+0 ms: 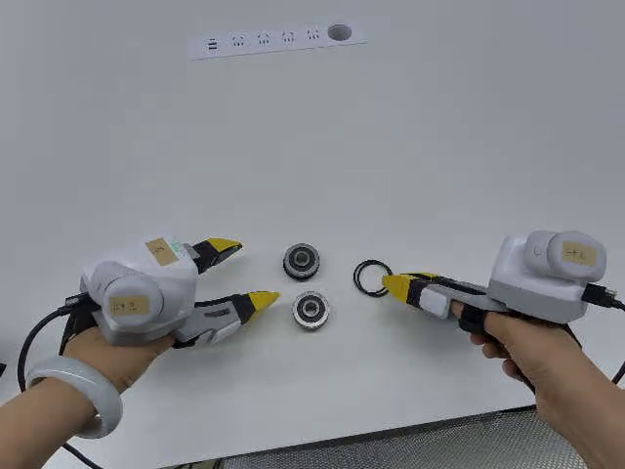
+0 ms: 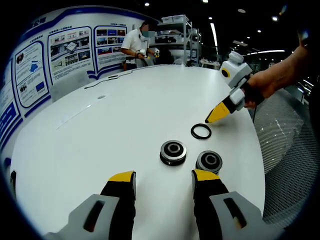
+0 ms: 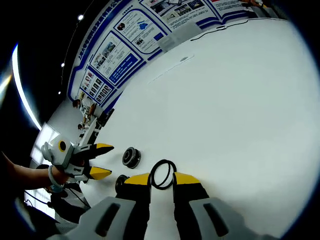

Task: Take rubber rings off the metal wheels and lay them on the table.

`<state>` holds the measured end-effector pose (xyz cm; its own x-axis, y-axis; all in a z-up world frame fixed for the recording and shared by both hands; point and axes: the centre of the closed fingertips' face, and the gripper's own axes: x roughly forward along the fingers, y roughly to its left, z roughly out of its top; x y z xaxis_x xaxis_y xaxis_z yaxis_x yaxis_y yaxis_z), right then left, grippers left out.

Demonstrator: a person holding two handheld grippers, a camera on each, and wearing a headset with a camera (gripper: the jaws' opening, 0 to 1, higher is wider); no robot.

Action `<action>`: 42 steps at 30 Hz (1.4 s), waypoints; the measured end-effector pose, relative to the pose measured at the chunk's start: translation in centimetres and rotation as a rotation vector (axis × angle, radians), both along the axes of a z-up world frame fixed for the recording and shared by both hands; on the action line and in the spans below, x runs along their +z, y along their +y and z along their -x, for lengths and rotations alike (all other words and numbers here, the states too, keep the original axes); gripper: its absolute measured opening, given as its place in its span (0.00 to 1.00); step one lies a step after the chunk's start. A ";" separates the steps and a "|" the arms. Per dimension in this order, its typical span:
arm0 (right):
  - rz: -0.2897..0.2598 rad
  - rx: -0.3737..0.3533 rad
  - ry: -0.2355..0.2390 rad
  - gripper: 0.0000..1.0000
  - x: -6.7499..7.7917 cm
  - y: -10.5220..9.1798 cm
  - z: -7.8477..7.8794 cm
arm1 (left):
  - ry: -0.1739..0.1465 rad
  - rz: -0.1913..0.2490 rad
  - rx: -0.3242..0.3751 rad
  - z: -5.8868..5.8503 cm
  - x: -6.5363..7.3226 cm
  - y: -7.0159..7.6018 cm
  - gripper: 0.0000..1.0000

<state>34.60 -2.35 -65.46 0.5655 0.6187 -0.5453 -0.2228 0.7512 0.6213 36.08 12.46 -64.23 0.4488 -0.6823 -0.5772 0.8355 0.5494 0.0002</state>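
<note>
Two metal wheels lie flat at the table's middle: the far wheel point(image 1: 302, 261) point(image 2: 173, 152) point(image 3: 131, 156) with a dark outer band, the near wheel point(image 1: 311, 310) point(image 2: 208, 161) point(image 3: 121, 183) more silvery. A loose black rubber ring point(image 1: 372, 277) point(image 2: 201, 131) point(image 3: 164, 173) lies flat to their right. My left gripper point(image 1: 244, 271) point(image 2: 164, 176) point(image 3: 104, 160) is open just left of the wheels, holding nothing. My right gripper point(image 1: 395, 284) point(image 3: 162, 179) point(image 2: 218, 115) sits at the ring's right edge, jaws a little apart, the ring just beyond the tips.
A white power strip point(image 1: 276, 39) lies at the far edge of the white table point(image 1: 312, 147). The table's front edge point(image 1: 391, 435) runs close below the hands. A person stands far off in the left gripper view.
</note>
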 end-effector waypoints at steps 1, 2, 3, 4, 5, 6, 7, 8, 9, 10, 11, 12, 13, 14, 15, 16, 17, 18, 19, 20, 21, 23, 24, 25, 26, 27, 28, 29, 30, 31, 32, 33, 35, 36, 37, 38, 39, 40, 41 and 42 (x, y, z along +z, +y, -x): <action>-0.001 0.000 -0.002 0.18 0.1 0.1 -0.1 | -0.001 0.004 0.001 -0.1 0.1 -0.1 0.46; -0.002 0.003 -0.006 0.18 0.2 0.3 -0.2 | -0.001 0.006 0.002 -0.2 0.1 -0.2 0.45; -0.005 0.005 -0.008 0.18 0.3 0.5 -0.3 | -0.002 0.007 0.001 -0.2 0.2 -0.3 0.44; -0.009 0.007 -0.010 0.18 0.3 0.5 -0.5 | -0.002 0.009 0.001 -0.3 0.3 -0.4 0.44; -0.013 0.008 -0.011 0.18 0.3 0.7 -0.6 | -0.003 0.010 -0.001 -0.4 0.3 -0.6 0.43; -0.016 0.010 -0.013 0.18 0.4 0.9 -0.7 | -0.004 0.011 -0.003 -0.4 0.4 -0.7 0.42; -0.020 0.015 -0.016 0.18 0.6 1.3 -0.8 | -0.005 0.014 -0.004 -0.5 0.4 -0.8 0.42; -0.023 0.018 -0.018 0.18 0.6 1.4 -0.9 | -0.005 0.014 -0.005 -0.6 0.4 -0.9 0.41; -0.026 0.021 -0.019 0.18 0.7 1.6 -1.0 | -0.006 0.014 -0.006 -0.6 0.4 -1.0 0.41; -0.031 0.026 -0.022 0.18 0.7 1.9 -1.2 | -0.002 0.018 -0.009 -0.6 0.4 -1.2 0.40; -0.033 0.029 -0.024 0.18 0.8 2.1 -1.3 | -0.004 0.020 -0.012 -0.7 0.4 -1.3 0.39; -0.039 0.035 -0.025 0.18 0.8 2.3 -1.6 | -0.005 0.020 -0.018 -0.7 0.4 -1.5 0.38; -0.042 0.039 -0.027 0.18 0.9 2.5 -1.7 | -0.005 0.021 -0.022 -0.8 0.4 -1.7 0.36; -0.044 0.043 -0.028 0.18 0.9 2.7 -1.8 | -0.005 0.021 -0.024 -0.8 0.4 -1.8 0.36; -0.047 0.050 -0.030 0.18 0.9 3.1 -2.0 | -0.006 0.020 -0.027 -0.8 0.4 -2.0 0.35; -0.049 0.054 -0.029 0.18 0.9 3.3 -2.1 | -0.006 0.018 -0.031 -0.9 0.4 -2.1 0.34; -0.055 0.062 -0.030 0.18 1.0 3.6 -2.2 | -0.006 0.021 -0.033 -0.9 0.5 -2.4 0.33; -0.057 0.066 -0.031 0.18 1.0 3.9 -2.3 | -0.008 0.021 -0.034 -1.0 0.5 -2.5 0.33; -0.058 0.070 -0.033 0.18 1.0 4.1 -2.4 | -0.009 0.020 -0.037 -1.0 0.5 -2.6 0.32; -0.060 0.077 -0.033 0.18 1.1 4.6 -2.5 | -0.008 0.022 -0.042 -1.0 0.5 -2.9 0.32; -0.064 0.083 -0.032 0.18 1.1 4.8 -2.5 | -0.009 0.023 -0.044 -1.1 0.5 -3.0 0.31; -0.065 0.094 -0.034 0.18 1.1 5.3 -2.7 | -0.009 0.017 -0.053 -1.2 0.5 -3.4 0.30; -0.066 0.099 -0.032 0.18 1.1 5.5 -2.7 | -0.009 0.017 -0.055 -1.2 0.5 -3.5 0.29; -0.069 0.105 -0.032 0.18 1.1 5.8 -2.8 | -0.008 0.021 -0.057 -1.2 0.5 -3.7 0.28; -0.071 0.108 -0.032 0.18 1.1 6.0 -2.8 | -0.008 0.020 -0.059 -1.3 0.5 -3.8 0.28; -0.072 0.111 -0.032 0.18 1.1 6.1 -2.8 | -0.008 0.016 -0.061 -1.3 0.5 -3.9 0.27; -0.072 0.115 -0.031 0.18 1.0 6.3 -2.8 | -0.007 0.016 -0.064 -1.3 0.4 -4.0 0.27; -0.073 0.117 -0.030 0.18 1.0 6.4 -2.8 | -0.006 0.017 -0.066 -1.3 0.4 -4.1 0.26; -0.075 0.120 -0.030 0.18 1.0 6.6 -2.8 | -0.004 0.008 -0.070 -1.3 0.2 -4.2 0.26; -0.076 0.121 -0.030 0.18 1.1 6.6 -2.8 | -0.006 -0.002 -0.072 -1.4 0.1 -4.2 0.26; -0.077 0.122 -0.030 0.18 1.1 6.7 -2.8 | -0.004 -0.003 -0.076 -1.3 0.0 -4.4 0.25; -0.079 0.124 -0.029 0.18 1.0 6.8 -2.8 | -0.001 -0.005 -0.078 -1.3 -0.1 -4.5 0.25; -0.078 0.126 -0.027 0.18 1.0 6.9 -2.7 | 0.000 -0.009 -0.083 -1.3 -0.2 -4.7 0.23; -0.079 0.126 -0.026 0.18 1.0 6.9 -2.6 | 0.000 -0.013 -0.088 -1.2 -0.3 -4.8 0.22; -0.081 0.126 -0.024 0.18 1.0 7.0 -2.6 | -0.001 -0.019 -0.094 -1.2 -0.4 -4.9 0.21; -0.082 0.127 -0.025 0.18 1.0 7.0 -2.6 | 0.000 -0.021 -0.096 -1.2 -0.4 -4.9 0.21; -0.081 0.127 -0.024 0.18 1.0 7.0 -2.6 | 0.001 -0.023 -0.098 -1.2 -0.5 -5.0 0.21; -0.082 0.126 -0.023 0.17 0.9 6.9 -2.6 | 0.002 -0.027 -0.102 -1.2 -0.6 -5.1 0.20; -0.083 0.125 -0.022 0.17 0.8 6.9 -2.6 | 0.002 -0.027 -0.103 -1.1 -0.6 -5.1 0.20; -0.086 0.123 -0.018 0.17 0.8 6.9 -2.6 | 0.004 -0.029 -0.104 -1.1 -0.6 -5.1 0.20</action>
